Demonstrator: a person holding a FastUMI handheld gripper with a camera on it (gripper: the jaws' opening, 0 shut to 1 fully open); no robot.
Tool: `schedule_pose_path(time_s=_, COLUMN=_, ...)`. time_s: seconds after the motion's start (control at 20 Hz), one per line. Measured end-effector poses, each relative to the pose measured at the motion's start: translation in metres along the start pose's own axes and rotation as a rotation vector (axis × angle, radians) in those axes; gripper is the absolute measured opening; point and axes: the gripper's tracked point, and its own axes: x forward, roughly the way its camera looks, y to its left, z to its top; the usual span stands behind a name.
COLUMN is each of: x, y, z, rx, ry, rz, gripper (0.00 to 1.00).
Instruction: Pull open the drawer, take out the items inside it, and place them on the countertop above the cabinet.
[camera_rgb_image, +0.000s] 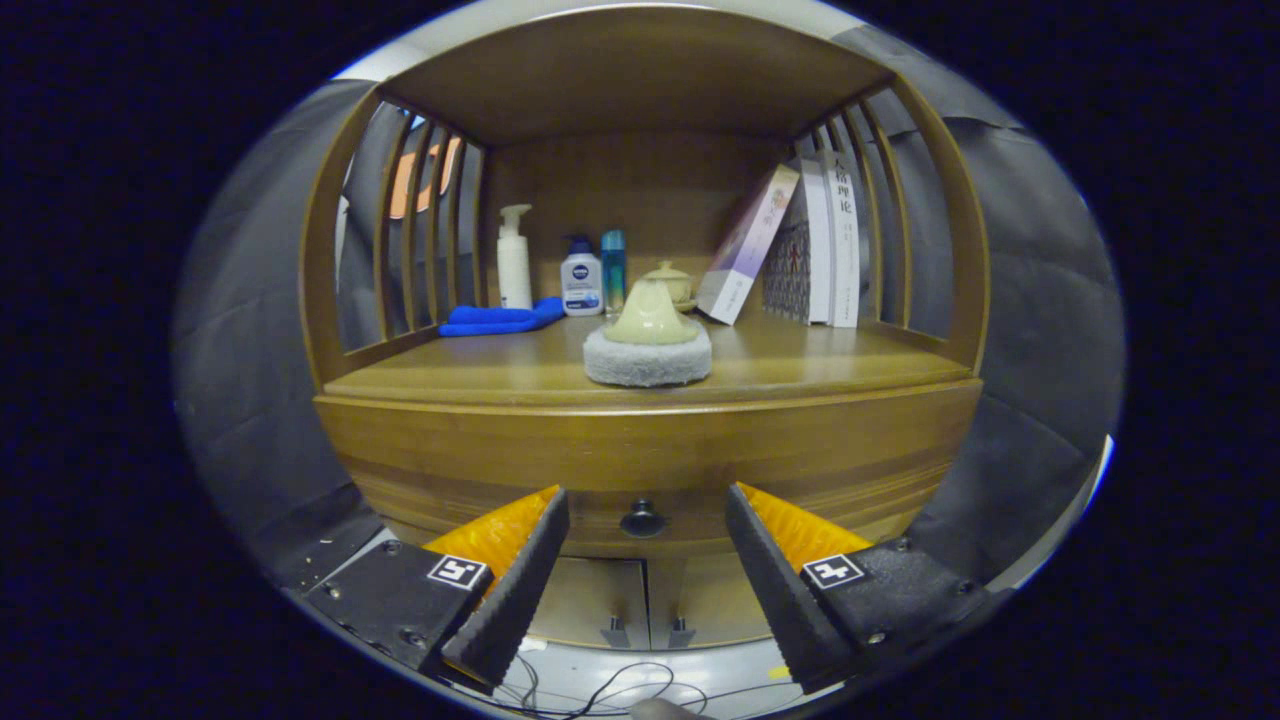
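A wooden cabinet stands ahead of me with its drawer (650, 465) closed. The drawer's dark round knob (642, 518) sits between my two fingers and a little beyond their tips. My gripper (647, 500) is open and holds nothing. Above the drawer lies the wooden countertop (480, 375). On its front middle rests a round grey scrubbing pad with a cream handle (648, 345). What lies inside the drawer is hidden.
At the back of the countertop stand a white pump bottle (514, 257), a small lotion bottle (581, 281), a teal bottle (613, 265), a cream lidded pot (672, 282) and a blue cloth (500, 319). Books (800, 245) lean at the right. Slatted sides and a wooden roof enclose the shelf. Cables (600, 690) lie on the floor.
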Motion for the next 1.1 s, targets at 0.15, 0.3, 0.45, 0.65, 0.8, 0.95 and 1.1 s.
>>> schedule_pose_path(time_s=0.15, x=-0.048, y=0.003, z=0.019, rx=-0.001, ry=-0.036, rz=0.026, gripper=1.00)
schedule_pose_path(time_s=0.3, x=-0.099, y=0.004, z=0.040, rx=0.023, ry=-0.088, rz=0.035, gripper=1.00)
schedule_pose_path(time_s=0.45, x=-0.148, y=0.004, z=0.062, rx=0.033, ry=-0.149, rz=0.056, gripper=0.99)
schedule_pose_path(time_s=0.65, x=-0.203, y=-0.004, z=0.080, rx=0.012, ry=-0.235, rz=0.071, gripper=1.00)
schedule_pose_path(time_s=0.8, x=-0.237, y=-0.010, z=0.083, rx=0.023, ry=-0.269, rz=0.101, gripper=0.99)
schedule_pose_path(time_s=0.95, x=-0.258, y=-0.023, z=0.089, rx=0.050, ry=-0.319, rz=0.121, gripper=0.99)
schedule_pose_path(time_s=1.1, x=-0.264, y=-0.040, z=0.095, rx=0.065, ry=-0.349, rz=0.107, gripper=0.99)
